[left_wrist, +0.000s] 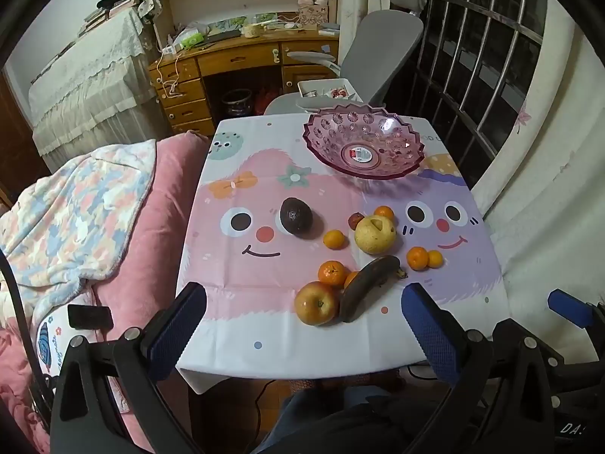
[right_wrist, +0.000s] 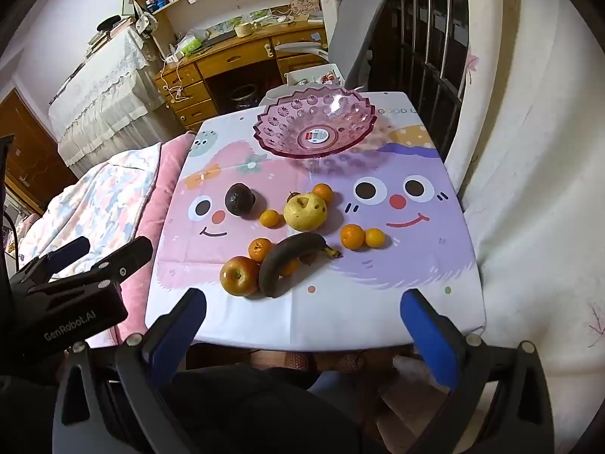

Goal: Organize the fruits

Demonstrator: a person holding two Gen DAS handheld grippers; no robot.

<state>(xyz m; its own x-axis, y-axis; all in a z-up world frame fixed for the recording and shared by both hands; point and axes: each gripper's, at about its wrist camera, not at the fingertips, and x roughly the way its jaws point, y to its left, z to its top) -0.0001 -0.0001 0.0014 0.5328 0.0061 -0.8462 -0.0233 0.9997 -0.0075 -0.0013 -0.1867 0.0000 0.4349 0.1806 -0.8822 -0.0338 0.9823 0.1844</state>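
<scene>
A pink plastic bowl (left_wrist: 363, 143) (right_wrist: 315, 126) stands empty at the table's far side. Nearer lie a dark avocado (left_wrist: 296, 215) (right_wrist: 239, 198), a yellow pear (left_wrist: 375, 233) (right_wrist: 304, 210), a red apple (left_wrist: 316, 302) (right_wrist: 239, 275), a blackened banana (left_wrist: 365, 287) (right_wrist: 287, 259) and several small oranges (left_wrist: 418, 257) (right_wrist: 352, 236). My left gripper (left_wrist: 304, 299) is open and empty above the table's near edge. My right gripper (right_wrist: 302, 302) is open and empty there too. Each shows at the edge of the other's view.
The small table has a cartoon cloth (left_wrist: 264, 265) (right_wrist: 378, 283). A bed with pink bedding (left_wrist: 94, 208) (right_wrist: 113, 196) adjoins its left side. A grey office chair (left_wrist: 378, 49) and wooden desk (left_wrist: 242, 64) stand behind. A curtain (right_wrist: 529, 151) hangs at the right.
</scene>
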